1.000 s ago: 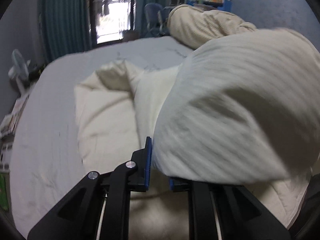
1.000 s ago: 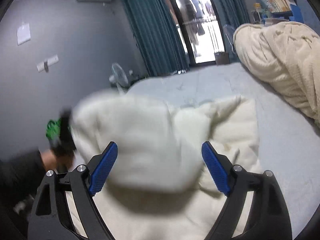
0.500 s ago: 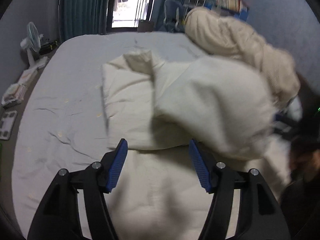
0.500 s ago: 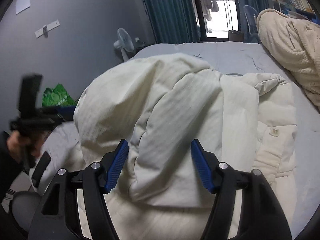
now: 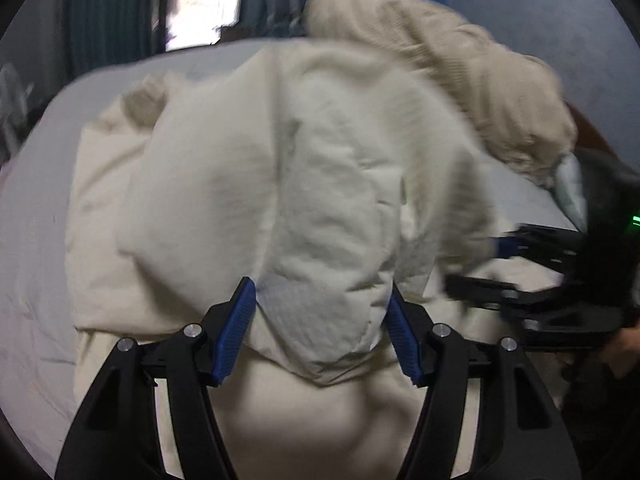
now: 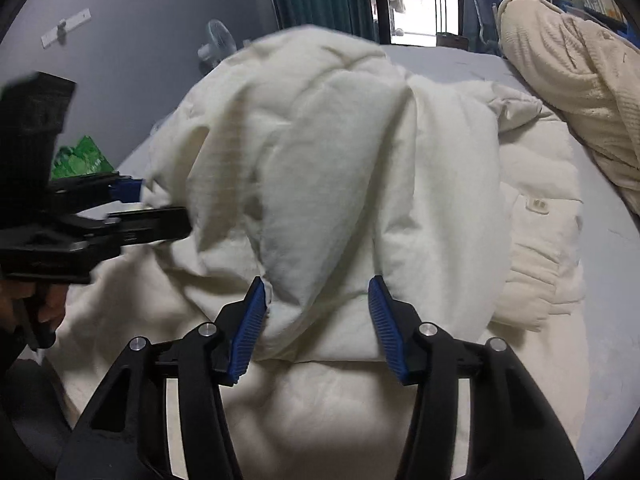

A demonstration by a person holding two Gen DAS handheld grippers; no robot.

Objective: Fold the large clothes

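A large cream padded garment (image 5: 304, 184) lies bunched on the grey bed; it also shows in the right wrist view (image 6: 332, 184). My left gripper (image 5: 320, 332) is open, its blue pads on either side of a puffy fold that hangs between them. My right gripper (image 6: 318, 328) is open too, with a thick fold sitting between its pads. Each gripper shows in the other's view: the right one at the garment's right side (image 5: 520, 264), the left one at its left side (image 6: 120, 208).
A beige knitted blanket (image 6: 572, 76) is heaped along the bed's right side, also in the left wrist view (image 5: 448, 60). The grey bed sheet (image 5: 32, 216) spreads to the left. A fan (image 6: 218, 40), teal curtains and a glass door stand beyond the bed.
The left gripper let go of the fold it pinched and opened. The lifted garment part has dropped onto the rest, and both grippers have moved in close over it.
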